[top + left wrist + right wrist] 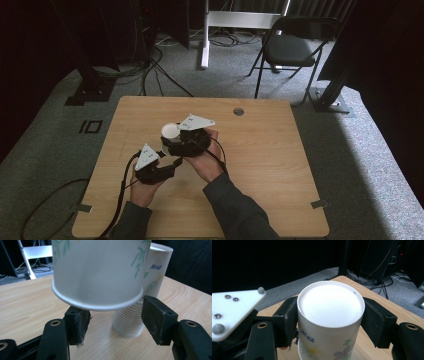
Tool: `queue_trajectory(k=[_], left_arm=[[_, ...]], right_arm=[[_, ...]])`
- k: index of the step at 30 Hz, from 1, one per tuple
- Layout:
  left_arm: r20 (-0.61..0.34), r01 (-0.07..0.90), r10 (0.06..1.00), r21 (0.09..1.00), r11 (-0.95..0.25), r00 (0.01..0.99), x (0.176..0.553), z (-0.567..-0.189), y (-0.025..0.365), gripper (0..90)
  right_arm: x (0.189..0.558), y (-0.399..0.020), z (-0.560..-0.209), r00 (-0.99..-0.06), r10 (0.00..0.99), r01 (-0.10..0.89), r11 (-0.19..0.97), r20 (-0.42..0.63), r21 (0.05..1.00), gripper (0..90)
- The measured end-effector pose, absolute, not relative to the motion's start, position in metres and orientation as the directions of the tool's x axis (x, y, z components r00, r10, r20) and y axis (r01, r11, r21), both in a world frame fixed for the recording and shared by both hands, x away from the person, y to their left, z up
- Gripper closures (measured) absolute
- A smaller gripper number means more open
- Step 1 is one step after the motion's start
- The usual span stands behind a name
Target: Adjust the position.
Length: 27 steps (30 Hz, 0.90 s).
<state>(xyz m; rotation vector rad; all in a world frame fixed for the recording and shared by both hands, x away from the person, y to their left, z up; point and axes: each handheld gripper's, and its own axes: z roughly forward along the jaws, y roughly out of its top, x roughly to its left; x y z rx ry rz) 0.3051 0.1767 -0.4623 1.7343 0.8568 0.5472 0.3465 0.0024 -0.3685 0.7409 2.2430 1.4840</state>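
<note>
Wooden counter (260, 165) stands on grey carpet; near its middle the right gripper (329, 322) is closed on an upturned cup stack (329, 322); the left gripper (112, 322) is open beneath a lifted cup (98, 272).

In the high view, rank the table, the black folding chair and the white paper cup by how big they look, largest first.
1. Table, the largest.
2. Black folding chair, though it stands farther off.
3. White paper cup, the smallest, partly hidden by the right gripper.

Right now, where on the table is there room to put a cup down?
The right half of the table, past the right hand, is bare. So is the far left corner. The middle is crowded: cups and both grippers.
</note>
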Motion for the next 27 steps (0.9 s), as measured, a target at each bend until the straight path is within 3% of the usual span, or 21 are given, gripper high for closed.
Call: queue_trajectory(k=[8,27], left_arm=[[-0.076,0.276,0.78,0.953,-0.127,0.621,0.3062,-0.4603,0.1838,40.7],[-0.117,0.275,0.753,0.957,-0.089,0.648,0.3073,-0.4644,0.1848,51.8]], right_arm=[[0.3466,-0.0006,-0.3698,-0.813,0.581,0.243,0.313,0.017,0.918,33.7],[0.3479,-0.0015,-0.3747,-0.825,0.559,0.278,0.268,0.086,0.923,33.9]])
